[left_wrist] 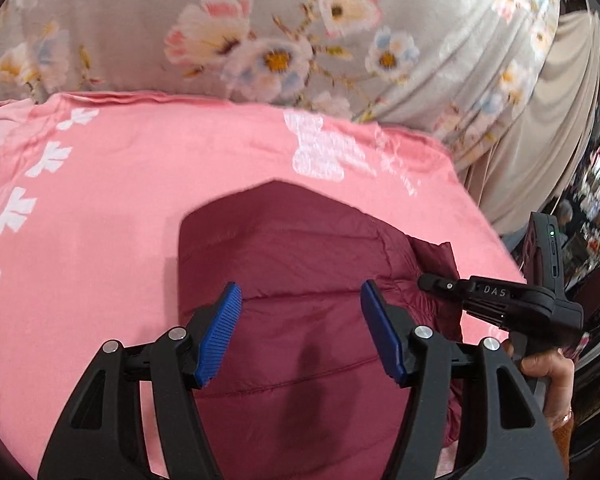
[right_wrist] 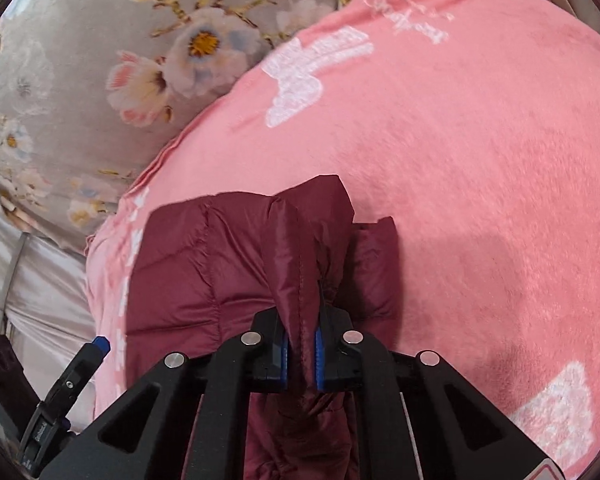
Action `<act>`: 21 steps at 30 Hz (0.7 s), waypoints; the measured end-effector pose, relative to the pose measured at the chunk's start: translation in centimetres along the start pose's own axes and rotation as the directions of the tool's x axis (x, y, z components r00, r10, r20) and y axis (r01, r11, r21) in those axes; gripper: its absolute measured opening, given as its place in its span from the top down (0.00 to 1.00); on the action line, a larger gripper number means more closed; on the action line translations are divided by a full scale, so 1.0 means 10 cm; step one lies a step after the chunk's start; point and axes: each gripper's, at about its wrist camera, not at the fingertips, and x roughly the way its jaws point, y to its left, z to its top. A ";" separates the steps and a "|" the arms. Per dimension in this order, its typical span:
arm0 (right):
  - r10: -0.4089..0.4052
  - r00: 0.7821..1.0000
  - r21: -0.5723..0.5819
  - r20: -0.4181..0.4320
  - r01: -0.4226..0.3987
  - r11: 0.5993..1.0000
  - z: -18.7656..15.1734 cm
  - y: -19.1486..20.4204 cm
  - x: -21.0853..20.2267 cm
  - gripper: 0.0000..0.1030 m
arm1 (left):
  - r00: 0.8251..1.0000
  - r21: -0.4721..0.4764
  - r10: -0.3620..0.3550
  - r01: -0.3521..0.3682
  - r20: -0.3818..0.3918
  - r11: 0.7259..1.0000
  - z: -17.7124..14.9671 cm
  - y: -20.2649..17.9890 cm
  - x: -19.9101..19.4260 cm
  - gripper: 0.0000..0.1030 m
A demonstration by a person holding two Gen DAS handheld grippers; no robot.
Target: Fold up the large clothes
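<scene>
Blue-padded right gripper [right_wrist: 300, 350] I hold clamped on a raised fold of the quilted maroon puffer jacket [right_wrist: 204, 264]. Above that jacket my left gripper [left_wrist: 300, 332] hovers with jaws apart, empty. Judged partly folded on the pink fleece blanket [right_wrist: 480, 160]; further folds remain.

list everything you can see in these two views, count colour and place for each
puffer jacket: one, maroon, quilted, lying on the pink blanket, a pinched fold raised at its right side
pink blanket: one, pink with white prints, spread under the jacket
floral sheet: one, grey with pink, white and blue flowers, beyond the blanket
beige fabric: one, plain beige, hanging at the right edge of the left wrist view
left gripper: one, black with blue pads, open above the jacket, nothing between the pads
right gripper: one, black with blue pads, shut on the jacket's fold
hand: one, holding the right gripper's handle, low right in the left wrist view
</scene>
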 end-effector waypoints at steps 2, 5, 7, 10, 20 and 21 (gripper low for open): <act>0.000 1.000 0.007 0.004 0.000 1.000 -0.02 -0.07 0.01 0.92 | 0.999 0.017 0.020 -0.020 -0.047 1.000 -0.05 -0.06 0.19 0.44; 0.007 1.000 0.013 0.007 -0.007 1.000 -0.06 -0.12 0.05 0.92 | 0.996 0.026 0.048 -0.046 -0.078 0.999 -0.14 -0.08 0.35 0.45; -0.003 1.000 0.008 0.013 0.003 1.000 -0.09 -0.11 0.09 0.92 | 0.994 0.042 0.074 -0.071 -0.077 0.997 -0.17 -0.10 0.40 0.45; -0.007 1.000 0.004 0.023 0.007 1.000 -0.15 -0.11 0.14 0.91 | 0.991 0.070 0.108 -0.103 -0.078 0.992 -0.21 -0.15 0.47 0.45; -0.024 0.996 -0.039 0.084 0.028 0.999 -0.25 0.09 0.08 0.90 | 0.980 0.109 0.184 -0.176 -0.073 0.978 -0.33 -0.14 0.60 0.45; -0.020 0.996 -0.048 0.089 0.024 0.999 -0.26 0.13 0.06 0.90 | 0.980 0.109 0.185 -0.177 -0.073 0.978 -0.33 -0.13 0.60 0.44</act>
